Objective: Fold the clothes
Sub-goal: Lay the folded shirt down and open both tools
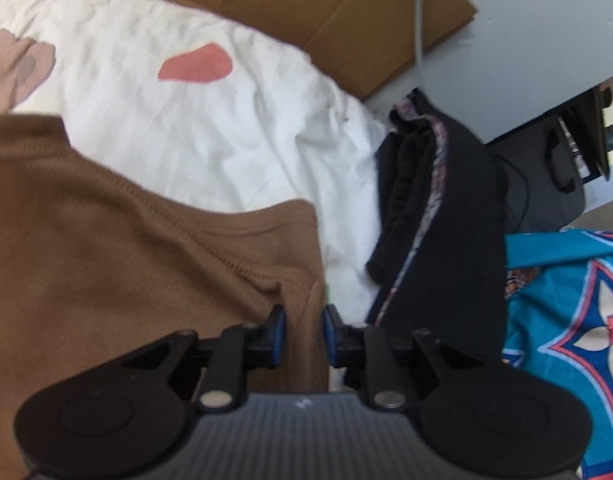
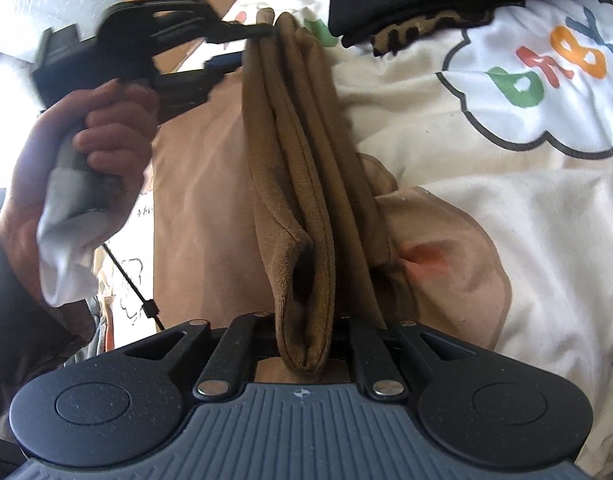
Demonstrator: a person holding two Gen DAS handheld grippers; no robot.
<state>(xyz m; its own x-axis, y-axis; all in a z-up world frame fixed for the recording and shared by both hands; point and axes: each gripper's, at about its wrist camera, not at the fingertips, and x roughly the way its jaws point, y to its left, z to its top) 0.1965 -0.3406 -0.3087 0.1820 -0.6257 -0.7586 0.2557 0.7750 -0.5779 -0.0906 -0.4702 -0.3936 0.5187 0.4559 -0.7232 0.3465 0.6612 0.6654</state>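
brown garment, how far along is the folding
Done: the brown garment already hangs in several folded layers. In hand: it stretches between the right gripper, where its doubled edge sits between the jaws, and the left gripper, whose fingers stand slightly apart around the cloth. Left: laying it flat on the white printed sheet; the black clothes look unfolded.

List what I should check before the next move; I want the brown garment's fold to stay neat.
1. Brown garment gathered into a layered strip: ok.
2. Left hand-held gripper clamped on the cloth: not ok, its jaws stand apart around the edge.
3. Right hand-held gripper clamped on the fold: cannot tell, the cloth hides its pads.
4. Black clothes apart from the brown garment: ok.
5. Strip resting on the white bedding: cannot tell.
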